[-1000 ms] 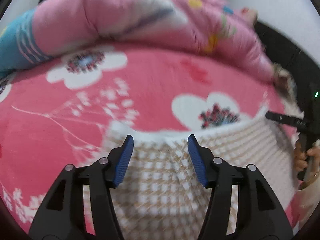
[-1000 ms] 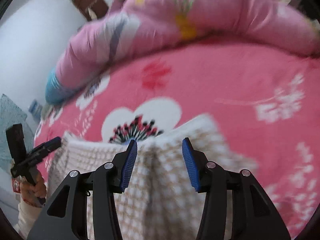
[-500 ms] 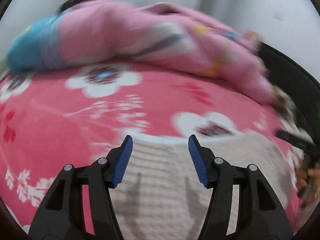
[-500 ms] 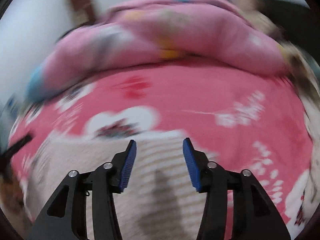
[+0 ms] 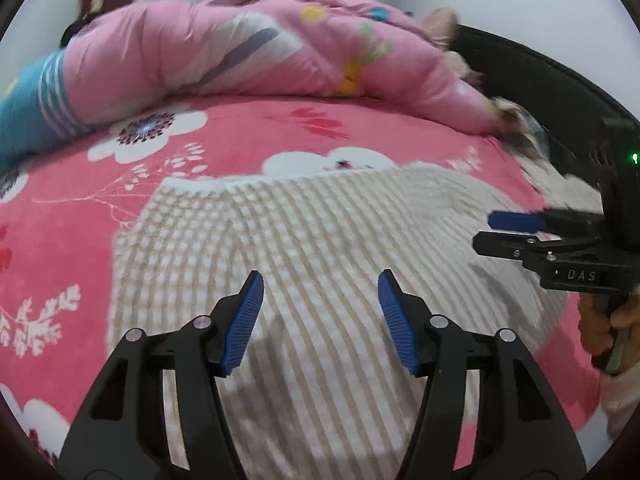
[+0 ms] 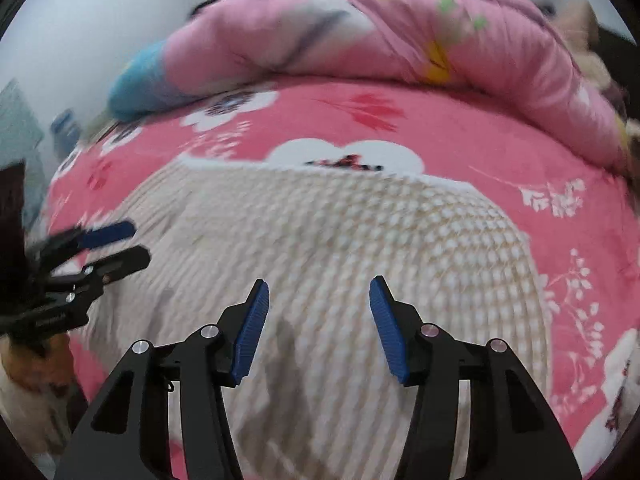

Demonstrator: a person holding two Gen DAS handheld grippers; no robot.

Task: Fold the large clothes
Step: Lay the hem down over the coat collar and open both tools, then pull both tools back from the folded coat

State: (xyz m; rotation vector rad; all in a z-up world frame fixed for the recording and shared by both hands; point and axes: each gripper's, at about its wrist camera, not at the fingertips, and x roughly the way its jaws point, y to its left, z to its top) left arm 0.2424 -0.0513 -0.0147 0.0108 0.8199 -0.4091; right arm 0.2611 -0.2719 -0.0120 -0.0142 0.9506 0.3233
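Note:
A beige and white checked garment [image 5: 320, 240] lies spread flat on the pink flowered bed sheet [image 5: 72, 216]; it also shows in the right wrist view [image 6: 340, 236]. My left gripper [image 5: 320, 300] is open and empty, hovering above the garment's near part. My right gripper [image 6: 316, 304] is open and empty too, above the same garment. The right gripper shows at the right edge of the left wrist view [image 5: 520, 232], and the left gripper at the left edge of the right wrist view [image 6: 108, 244].
A rolled pink quilt [image 5: 260, 52] with a blue end [image 5: 28, 112] lies across the far side of the bed. A dark headboard [image 5: 532, 76] stands at the far right. White wall is behind.
Both grippers have drawn back from the garment's far edge toward its near part, still open. The garment now lies flatter and more spread out on the sheet.

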